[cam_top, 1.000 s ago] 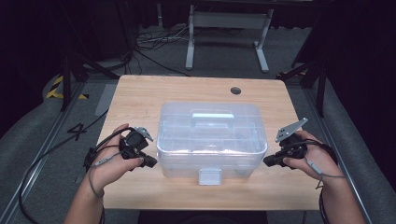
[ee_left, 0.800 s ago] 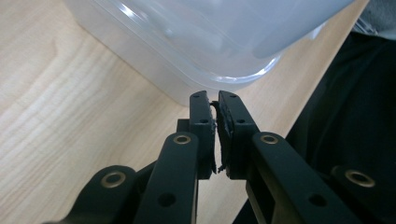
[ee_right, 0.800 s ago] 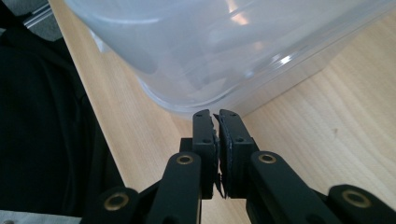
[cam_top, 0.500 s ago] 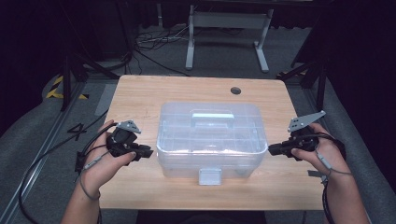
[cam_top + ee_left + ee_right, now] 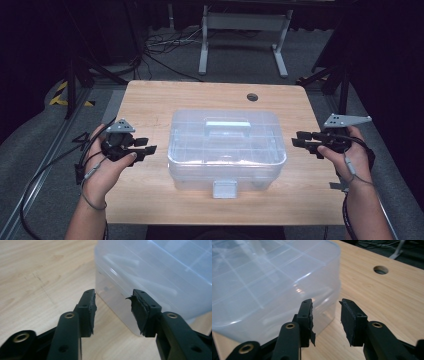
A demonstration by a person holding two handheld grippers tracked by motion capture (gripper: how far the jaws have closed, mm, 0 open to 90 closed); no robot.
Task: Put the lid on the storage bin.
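A clear plastic storage box (image 5: 225,150) with a lid handle (image 5: 227,123) and a front latch (image 5: 224,189) sits in the middle of the wooden table (image 5: 150,100). My left gripper (image 5: 147,146) hovers a little left of the box and points at its side wall (image 5: 155,272). Its jaws have just been opening, and in the left gripper view the left gripper (image 5: 113,296) has nothing between them. My right gripper (image 5: 296,140) stands a short way off the box's right side (image 5: 262,277). The right gripper (image 5: 325,302) has also just been opening its jaws, which are likewise empty.
A round cable hole (image 5: 252,96) lies in the tabletop behind the box, also in the right gripper view as the cable hole (image 5: 380,270). A metal stand (image 5: 240,35) and loose cables (image 5: 160,45) are on the floor beyond the table. Gripper cables trail off the left edge.
Both grippers drew outward from the box's sides, left one leftward and right one rightward. Their jaws went from shut to open. The box stayed where it was.
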